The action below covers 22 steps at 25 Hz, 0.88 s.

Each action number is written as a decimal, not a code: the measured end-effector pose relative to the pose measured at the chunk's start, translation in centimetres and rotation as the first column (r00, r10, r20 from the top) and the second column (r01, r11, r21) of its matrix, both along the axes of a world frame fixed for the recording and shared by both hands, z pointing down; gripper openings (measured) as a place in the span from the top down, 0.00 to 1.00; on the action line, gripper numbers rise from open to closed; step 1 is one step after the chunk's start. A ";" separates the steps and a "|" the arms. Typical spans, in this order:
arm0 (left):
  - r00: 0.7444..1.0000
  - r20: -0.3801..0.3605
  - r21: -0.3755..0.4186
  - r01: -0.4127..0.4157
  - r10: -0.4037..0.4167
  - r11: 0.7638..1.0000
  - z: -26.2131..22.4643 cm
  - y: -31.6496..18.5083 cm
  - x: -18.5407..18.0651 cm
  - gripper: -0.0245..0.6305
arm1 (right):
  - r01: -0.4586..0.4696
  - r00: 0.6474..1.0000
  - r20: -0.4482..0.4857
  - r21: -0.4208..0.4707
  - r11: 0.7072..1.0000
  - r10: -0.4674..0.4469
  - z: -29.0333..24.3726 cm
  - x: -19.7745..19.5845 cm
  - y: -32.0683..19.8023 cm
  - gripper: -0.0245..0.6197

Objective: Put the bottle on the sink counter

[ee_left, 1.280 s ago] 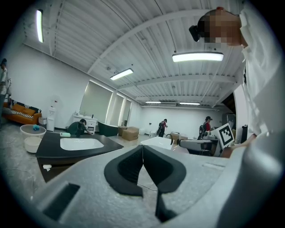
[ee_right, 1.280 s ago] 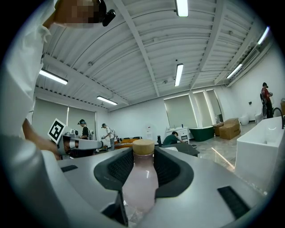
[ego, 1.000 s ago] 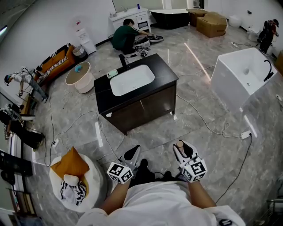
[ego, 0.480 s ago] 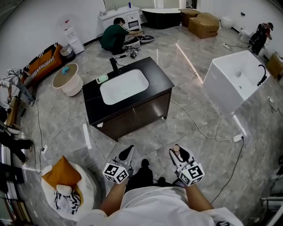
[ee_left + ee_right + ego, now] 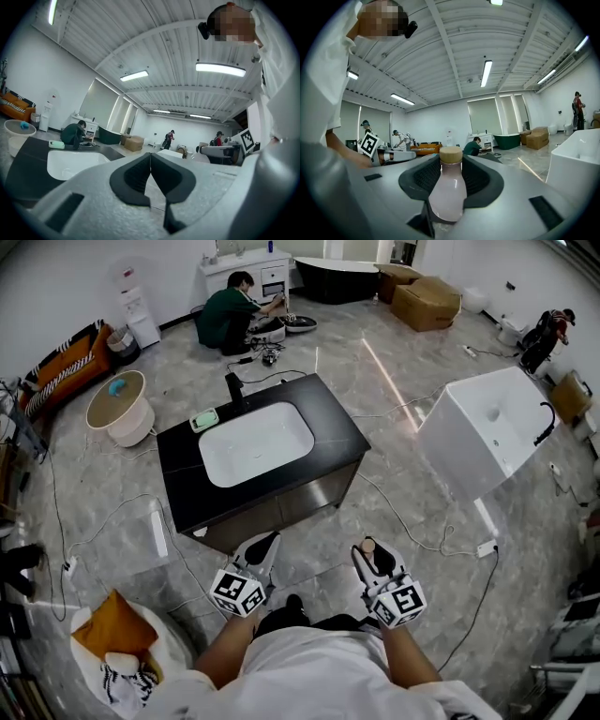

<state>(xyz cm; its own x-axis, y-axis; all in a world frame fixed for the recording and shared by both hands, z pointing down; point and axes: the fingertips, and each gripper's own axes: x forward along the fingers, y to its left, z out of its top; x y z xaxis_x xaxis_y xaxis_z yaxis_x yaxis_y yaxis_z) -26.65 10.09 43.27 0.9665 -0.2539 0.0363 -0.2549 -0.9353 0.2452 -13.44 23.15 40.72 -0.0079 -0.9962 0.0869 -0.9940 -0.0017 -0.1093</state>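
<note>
A pink bottle [image 5: 448, 190] is clamped in the right gripper [image 5: 372, 555] near the black sink counter [image 5: 330, 420], while the left gripper [image 5: 264, 544] is held closed and empty.

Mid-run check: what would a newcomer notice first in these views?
The black sink counter with its white basin stands mid-floor, ahead of the person. The right gripper is shut on a pale pink bottle with a tan cap; the left gripper is shut on nothing.

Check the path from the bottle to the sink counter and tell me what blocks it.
Nothing visible blocks it. The bottle is clamped in the right gripper, and only floor with a thin cable lies between it and the sink counter. The small green item sits at the counter's far-left corner.
</note>
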 end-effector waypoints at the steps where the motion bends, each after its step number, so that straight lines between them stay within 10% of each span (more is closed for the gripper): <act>1: 1.000 0.001 0.007 -0.003 0.003 1.000 0.0 -0.8 0.3 0.94 | -0.014 1.000 -0.005 0.006 1.000 0.014 -0.3 0.4 -0.8 0.74; 11: 0.996 0.040 -0.041 0.077 -0.075 0.996 2.3 -9.3 4.4 0.94 | -0.144 0.989 -0.021 -0.012 0.989 0.144 0.3 8.0 -6.6 0.74; 22: 0.988 0.080 -0.024 0.135 -0.133 0.991 1.5 -14.4 14.8 0.94 | -0.044 0.999 0.021 0.010 0.999 0.044 0.8 19.6 -13.6 0.74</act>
